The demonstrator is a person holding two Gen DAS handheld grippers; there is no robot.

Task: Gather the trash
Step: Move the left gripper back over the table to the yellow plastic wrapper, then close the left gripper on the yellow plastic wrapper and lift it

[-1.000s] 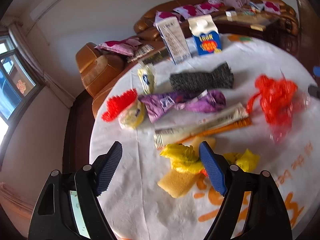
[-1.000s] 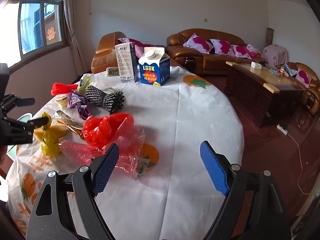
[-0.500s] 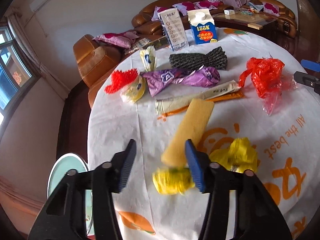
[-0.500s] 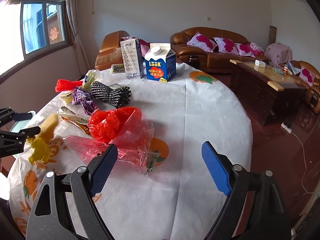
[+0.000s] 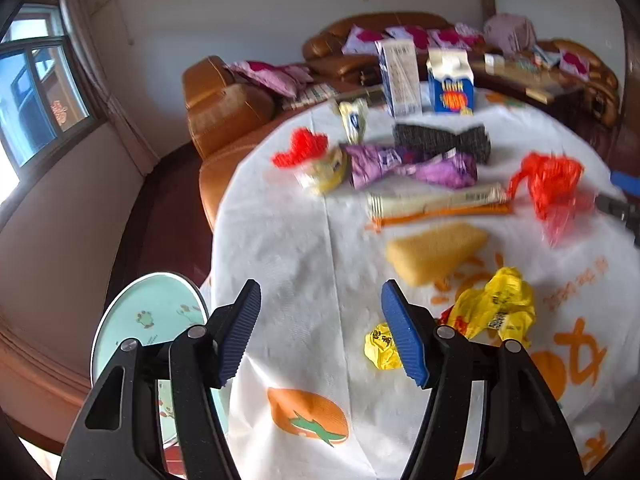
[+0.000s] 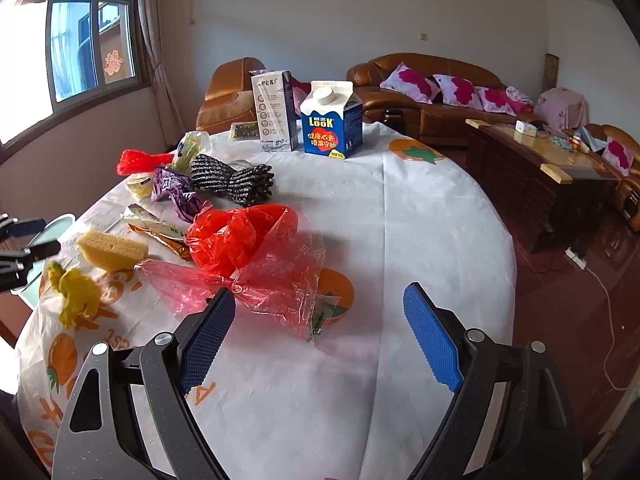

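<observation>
Trash lies on a round table with a white cloth [image 5: 292, 248]. My left gripper [image 5: 320, 332] is open and empty above the table's near edge. A crumpled yellow wrapper [image 5: 494, 308] lies just right of it, with a small yellow scrap [image 5: 380, 346] beside its right finger. A yellow sponge [image 5: 436, 250] lies beyond. My right gripper [image 6: 316, 340] is open and empty above the cloth, just short of a red plastic bag [image 6: 244, 248]. The yellow wrapper [image 6: 76, 294] and sponge [image 6: 112, 248] lie to the left in the right wrist view.
Further back lie a purple wrapper [image 5: 408, 162], a black mesh bundle [image 5: 442, 140], a red net [image 5: 300, 146], a long cream packet [image 5: 436, 200], a blue milk carton [image 6: 332, 120] and a white carton [image 6: 276, 110]. A pale green bin [image 5: 148, 328] stands below the table's left edge.
My left gripper has opened and let go of the yellow wrapper, which now lies on the cloth. The sponge has dropped flat. The left gripper drew back towards the table edge.
</observation>
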